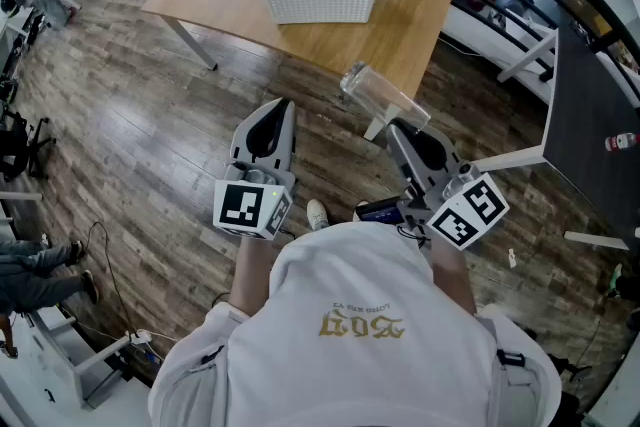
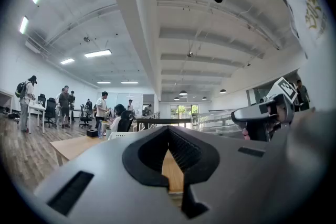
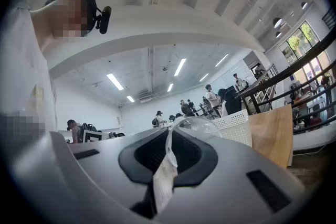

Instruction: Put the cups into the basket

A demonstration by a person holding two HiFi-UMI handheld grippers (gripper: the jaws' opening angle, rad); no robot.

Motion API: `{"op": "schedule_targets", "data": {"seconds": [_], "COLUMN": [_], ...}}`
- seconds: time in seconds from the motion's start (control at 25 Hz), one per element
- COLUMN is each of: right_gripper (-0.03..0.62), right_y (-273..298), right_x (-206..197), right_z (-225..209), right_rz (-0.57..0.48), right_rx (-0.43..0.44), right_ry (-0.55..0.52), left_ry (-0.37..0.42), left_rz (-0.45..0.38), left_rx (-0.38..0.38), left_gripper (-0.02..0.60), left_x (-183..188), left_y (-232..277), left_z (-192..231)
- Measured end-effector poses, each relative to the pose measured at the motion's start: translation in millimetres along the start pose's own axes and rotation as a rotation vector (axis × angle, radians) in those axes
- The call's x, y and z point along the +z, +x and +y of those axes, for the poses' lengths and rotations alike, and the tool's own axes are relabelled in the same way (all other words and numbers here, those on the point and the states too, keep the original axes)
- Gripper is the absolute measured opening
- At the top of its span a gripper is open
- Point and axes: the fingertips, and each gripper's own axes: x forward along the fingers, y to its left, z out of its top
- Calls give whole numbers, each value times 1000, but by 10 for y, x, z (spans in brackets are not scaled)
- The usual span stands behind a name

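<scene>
I am holding the right claw (image 1: 398, 125) clamped on the thin wall of a clear cup (image 1: 378, 93), flattening the wall so the cup cannot slip. The cup is hanging tilted in the air on the near side of the basket (image 1: 320, 3), well short of it, about over the desk (image 1: 420, 10) edge. The left claw (image 1: 282, 107) is sitting closed on nothing, farther back from the basket. I judge this is leaving the right one a free path.
</scene>
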Motion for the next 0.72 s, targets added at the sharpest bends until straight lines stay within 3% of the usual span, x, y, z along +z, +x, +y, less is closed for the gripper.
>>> {"op": "schedule_targets", "data": {"seconds": [0.72], "right_gripper": [28], "right_y": [-105], "right_x": [106], "right_z": [-112], "right_rz": [-13], "right_rx": [38], "right_ry": [34], "left_ry": [1], "left_rz": [12], "left_rx": [23], "left_gripper": [8], "left_x": [24], "left_y": [94], "left_z": [-139]}}
